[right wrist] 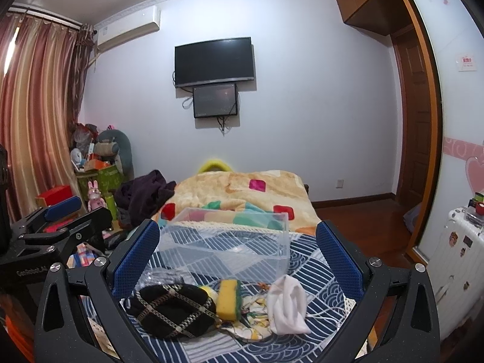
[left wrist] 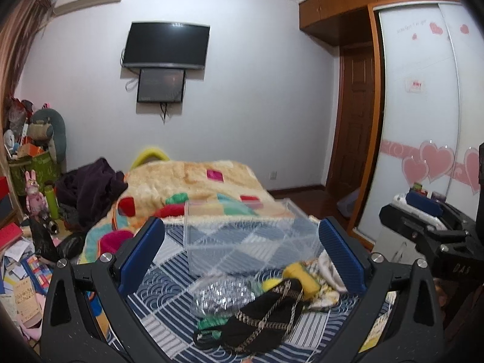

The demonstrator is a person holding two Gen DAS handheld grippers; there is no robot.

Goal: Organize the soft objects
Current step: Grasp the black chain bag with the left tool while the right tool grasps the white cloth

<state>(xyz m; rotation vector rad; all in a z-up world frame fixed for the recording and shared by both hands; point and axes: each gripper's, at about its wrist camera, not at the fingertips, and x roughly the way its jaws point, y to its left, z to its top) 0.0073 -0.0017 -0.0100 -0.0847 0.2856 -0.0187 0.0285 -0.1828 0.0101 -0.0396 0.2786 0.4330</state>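
- Nothing is sorted yet, by my reading: every soft item lies loose on the blue-and-white patterned bedspread point(right wrist: 317, 275), low in both frames, and the clear plastic box point(right wrist: 230, 242) just beyond them looks empty.
- Nearest in the right wrist view, lower centre, sits the black knitted hat point(right wrist: 172, 310) with its pale criss-cross trim; a yellow sponge point(right wrist: 229, 299) with a green edge lies just beside it, then a floral cloth point(right wrist: 251, 322), and at lower right of centre a white sock point(right wrist: 287, 308) resting partly on that cloth.
- From the left wrist view the same heap appears at bottom centre, with a crinkled clear bag point(left wrist: 222, 298) to the left of the hat and something green peeking out below it.
- Both tools are empty: the left gripper point(left wrist: 240, 257) has its jaws spread wide and grips nothing; the right gripper point(right wrist: 237, 258) is likewise wide apart, framing the pile and the box without touching either.
- All the work remains, I judge: each soft piece must be picked up and placed, presumably in the box.
- Beyond the box lies a fleecy blanket point(right wrist: 242, 193) with coloured squares, mid-frame.
- Writing: "DAS" is moulded on the right tool's body at the right edge of the left view; "GeoRobot.AI", as best I can read it, is on the left tool at the left edge of the right view.
- Farthest, a wall-mounted television point(right wrist: 214, 60) hangs at upper centre; the wardrobe door's red notice and faint script are too small to read.
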